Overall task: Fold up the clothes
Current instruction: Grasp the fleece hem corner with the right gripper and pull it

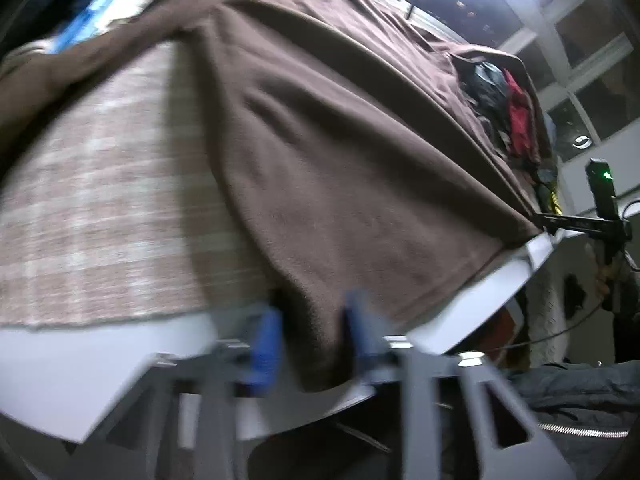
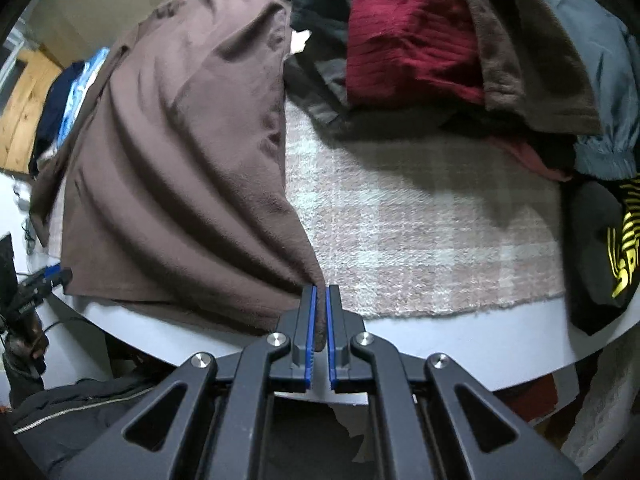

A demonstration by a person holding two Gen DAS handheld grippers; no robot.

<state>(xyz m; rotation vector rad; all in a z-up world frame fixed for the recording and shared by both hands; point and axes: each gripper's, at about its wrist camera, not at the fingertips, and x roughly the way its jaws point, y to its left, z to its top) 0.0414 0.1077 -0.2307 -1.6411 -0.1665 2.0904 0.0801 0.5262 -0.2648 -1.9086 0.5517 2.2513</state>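
a corner of the brown garment [image 2: 180, 152] is pinched between the blue-padded fingers [image 2: 308, 320] of the right gripper [image 2: 319, 312], which are pressed nearly together at the near edge of the white table [image 2: 440, 328]. in the blurred left wrist view, a fold of the same brown garment [image 1: 320, 152] is seen hanging between the fingers of the left gripper [image 1: 308, 336], which appear closed on it, though with a wider gap. the garment is stretched across the table, partly over a checked pink mat [image 2: 420, 232]. at the far side of the mat a pile of clothes is heaped: a dark red knit [image 2: 408, 32], a grey-blue piece [image 2: 600, 60], and a black item with yellow print [image 2: 612, 252]. a blue and white cloth [image 2: 84, 76] is seen beyond the garment's far edge.
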